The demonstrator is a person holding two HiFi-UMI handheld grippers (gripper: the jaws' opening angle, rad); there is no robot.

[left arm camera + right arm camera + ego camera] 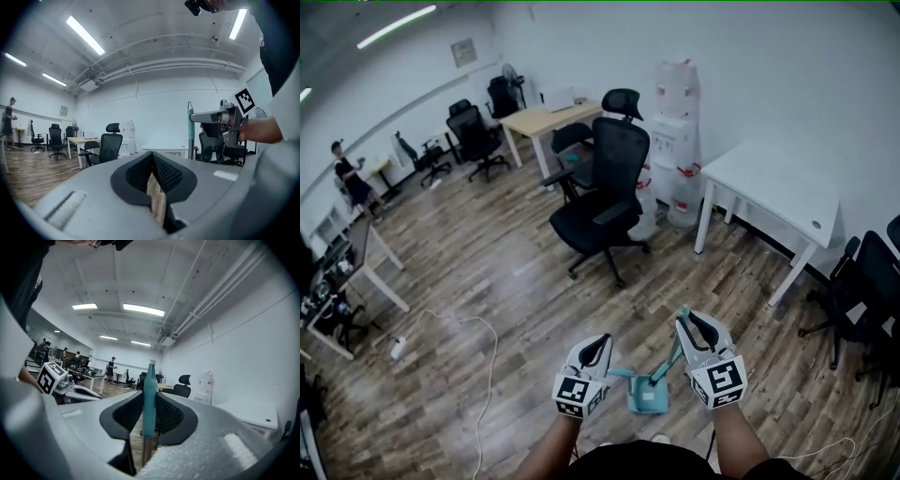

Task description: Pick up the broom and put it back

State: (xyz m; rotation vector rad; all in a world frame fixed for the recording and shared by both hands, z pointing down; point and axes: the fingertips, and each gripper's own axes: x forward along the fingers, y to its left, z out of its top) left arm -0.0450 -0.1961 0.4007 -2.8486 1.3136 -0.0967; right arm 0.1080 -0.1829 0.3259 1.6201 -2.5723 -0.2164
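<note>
1. Wood floor (487, 272) is spreading across an open office and is lying well below both hands.
2. Nearest, the right hand-held gripper (694, 323) is clenching the broom (149, 394). The teal top of the handle is standing upright between the jaws, and both pads are pressing on it.
3. Just beside it, the left hand-held gripper (598, 343) is hanging with its jaws drawn together on nothing; only floor is showing past them.
4. What looks like the broom's teal head is hanging low between the two grippers, close to the person's feet. Whether it is clearing the floor is not showing.
5. Judging from that grip, the pick-up is looking done and the carrying step is now in hand, with the right side doing all the holding.
6. Farther out, a black chair (605, 202) is standing in the middle of the floor, and a white surface (778, 192) is sitting against the wall to its right. A person (347, 173) is standing at the far left.
7. No rack or corner meant for the broom is showing.
8. The next move is therefore calling for three things:
   - finding that spot;
   - carrying the handle upright and steering it clear of the chair;
   - loosening the right jaws only once the broom is resting in place.
</note>
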